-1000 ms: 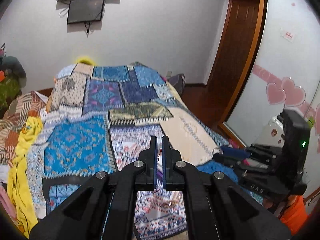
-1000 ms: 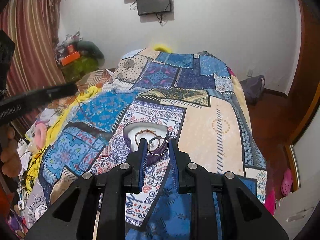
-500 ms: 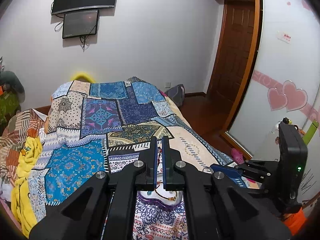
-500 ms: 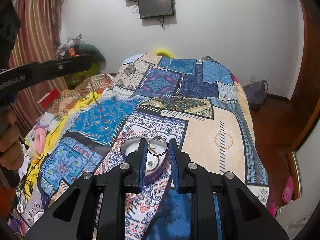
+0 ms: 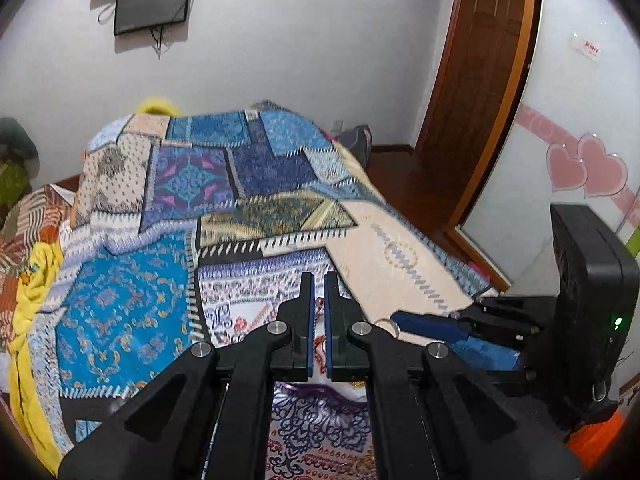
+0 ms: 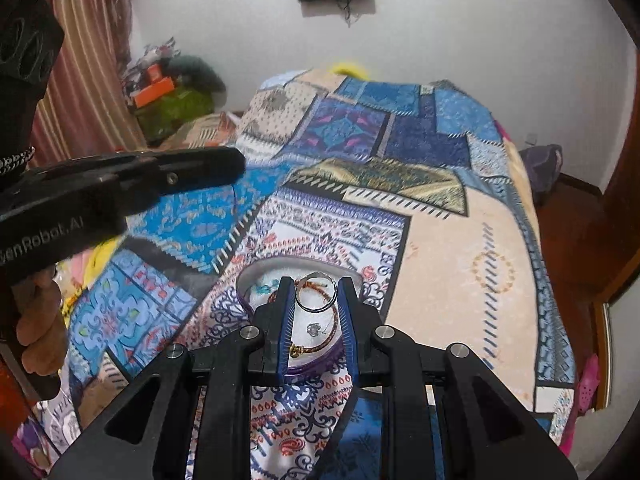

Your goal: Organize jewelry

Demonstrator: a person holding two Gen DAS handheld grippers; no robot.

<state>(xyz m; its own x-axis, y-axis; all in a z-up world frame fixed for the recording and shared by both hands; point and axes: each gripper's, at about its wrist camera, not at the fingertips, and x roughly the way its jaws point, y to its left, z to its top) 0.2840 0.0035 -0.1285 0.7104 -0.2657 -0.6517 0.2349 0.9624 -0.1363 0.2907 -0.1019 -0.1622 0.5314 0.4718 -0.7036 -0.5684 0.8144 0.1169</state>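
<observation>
right gripper (image 6: 313, 300): dipped back toward the bed, so the silver ring (image 6: 316, 297) pinched between its fingers now hangs right over the middle of the white tray (image 6: 262, 274), not its far rim like half a sec ago
tray view: more of the inside shows now, braided bracelet (image 6: 320, 340) and a little silver charm (image 6: 314, 329)
left gripper (image 5: 316, 300): tilted back down, jaws nearly closed, tray mostly hidden under it
left gripper in right view (image 6: 120, 188): lower, reaching further across the quilt (image 6: 440, 248)
</observation>
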